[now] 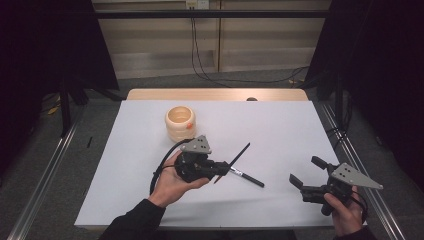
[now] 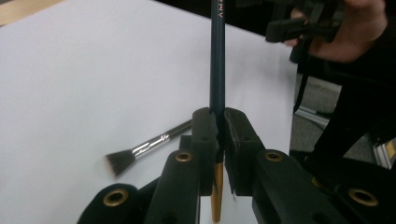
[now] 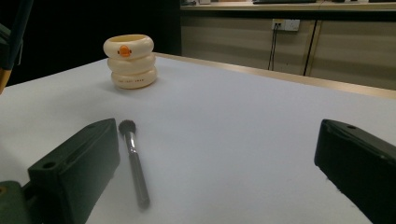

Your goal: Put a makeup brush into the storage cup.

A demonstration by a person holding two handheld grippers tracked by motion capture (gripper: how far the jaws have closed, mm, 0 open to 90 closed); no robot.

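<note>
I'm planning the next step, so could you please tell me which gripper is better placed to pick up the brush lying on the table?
Right. The right gripper is open and empty, and the brush lies just ahead of it. The left gripper is shut on a dark pencil.

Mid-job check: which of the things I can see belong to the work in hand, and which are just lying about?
In the job:
- dark pencil-like stick, clamped in the left hand-held gripper
- makeup brush on the table
- cream ringed holder, likely the destination

Lying about:
- wall cables
- right hand-held gripper, open, holding nothing
</note>
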